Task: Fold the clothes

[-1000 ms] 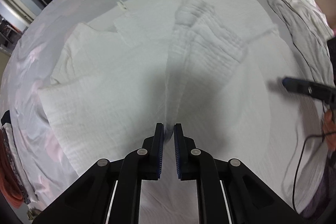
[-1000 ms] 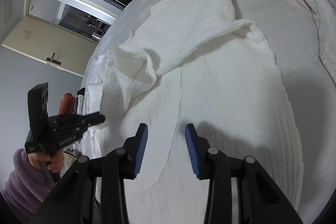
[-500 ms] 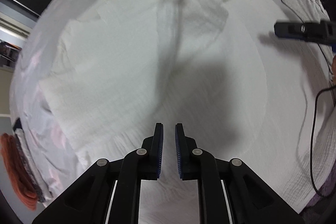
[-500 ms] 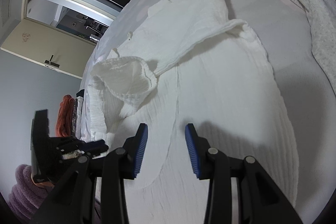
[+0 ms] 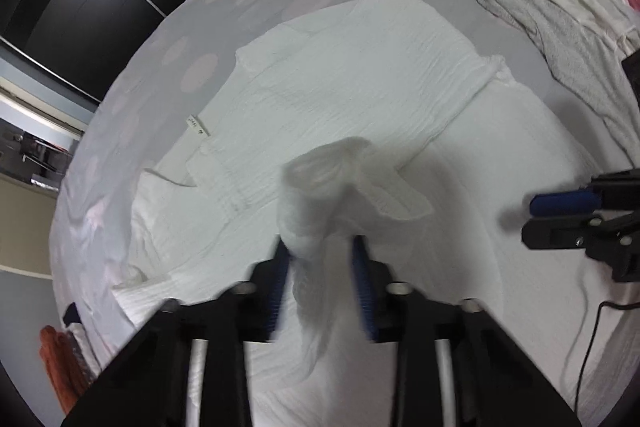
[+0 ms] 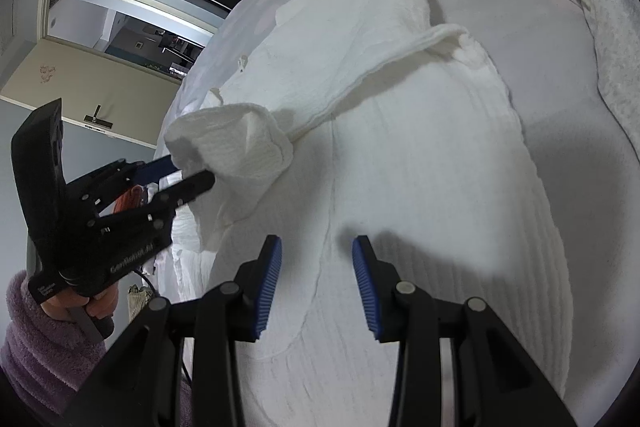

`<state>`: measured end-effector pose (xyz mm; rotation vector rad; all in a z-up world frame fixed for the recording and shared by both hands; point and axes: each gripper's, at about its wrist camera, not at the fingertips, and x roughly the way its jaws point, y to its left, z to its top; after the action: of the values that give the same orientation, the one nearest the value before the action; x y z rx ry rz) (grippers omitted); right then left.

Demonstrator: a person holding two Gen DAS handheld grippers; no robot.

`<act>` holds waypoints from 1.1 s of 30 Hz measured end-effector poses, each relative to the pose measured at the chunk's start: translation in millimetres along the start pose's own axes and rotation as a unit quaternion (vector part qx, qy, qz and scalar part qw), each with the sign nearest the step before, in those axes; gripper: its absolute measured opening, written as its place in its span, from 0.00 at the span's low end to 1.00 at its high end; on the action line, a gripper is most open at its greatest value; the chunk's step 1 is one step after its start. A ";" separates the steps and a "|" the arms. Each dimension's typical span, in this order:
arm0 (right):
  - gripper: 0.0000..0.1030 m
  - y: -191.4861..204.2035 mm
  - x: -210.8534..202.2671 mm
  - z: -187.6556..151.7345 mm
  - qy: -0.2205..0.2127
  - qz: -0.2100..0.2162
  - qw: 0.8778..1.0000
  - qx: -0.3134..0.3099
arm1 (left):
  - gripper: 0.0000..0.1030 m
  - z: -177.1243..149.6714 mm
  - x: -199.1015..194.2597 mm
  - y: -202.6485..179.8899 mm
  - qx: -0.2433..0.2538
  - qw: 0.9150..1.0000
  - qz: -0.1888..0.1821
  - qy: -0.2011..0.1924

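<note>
Since a second ago, the sleeve cuff (image 5: 320, 187) of the white garment (image 5: 360, 75) has been lifted off the bed (image 5: 132, 115) and carried across the body of the garment; it is now pinched in the left claw (image 5: 320, 267), whose jaws have just been closing on the fabric. The left wrist view is motion-blurred, and only there is a small label (image 5: 198, 127) seen at the neckline. Only the right wrist view shows the purple fleece sleeve (image 6: 36, 339) behind the left claw (image 6: 192, 175). The right claw (image 6: 316, 267) is held half open over the garment, gripping nothing. The garment lies flat mid-bed, its long axis running from the near edge toward the far one. Its crinkled, ribbed weave is noted. A grey garment (image 5: 560, 39) lies by the right edge.
</note>
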<state>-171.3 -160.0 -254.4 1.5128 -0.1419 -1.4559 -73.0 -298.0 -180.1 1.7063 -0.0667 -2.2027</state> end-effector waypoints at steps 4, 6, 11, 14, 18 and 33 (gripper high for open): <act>0.35 -3.6 -0.6 1.2 0.000 0.005 1.000 0.012 | 0.08 -10.7 -14.6 -2.7 -0.002 0.998 -0.068 -0.007; 0.35 -3.9 0.2 2.3 0.000 0.003 1.000 0.016 | 0.08 -19.2 -19.0 -7.1 0.006 0.996 -0.090 -0.001; 0.35 -1.8 3.3 1.6 0.004 -0.005 1.000 0.019 | 0.08 -35.8 0.3 -27.0 0.016 0.994 -0.106 0.028; 0.35 -1.2 3.4 1.6 0.002 -0.010 1.000 0.016 | 0.08 -42.0 22.2 -35.6 0.002 0.991 -0.122 0.055; 0.35 -4.7 4.5 3.0 0.002 -0.014 1.000 0.020 | 0.10 -49.0 41.9 -46.5 -0.002 0.989 -0.119 0.085; 0.35 -2.1 1.7 3.1 -0.006 -0.018 1.000 0.018 | 0.41 -15.8 -23.4 1.0 0.009 0.998 -0.062 0.016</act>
<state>-174.4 -161.9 -256.4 1.5425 -0.1484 -1.4984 -52.9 -289.1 -162.4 1.7994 0.0277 -2.2695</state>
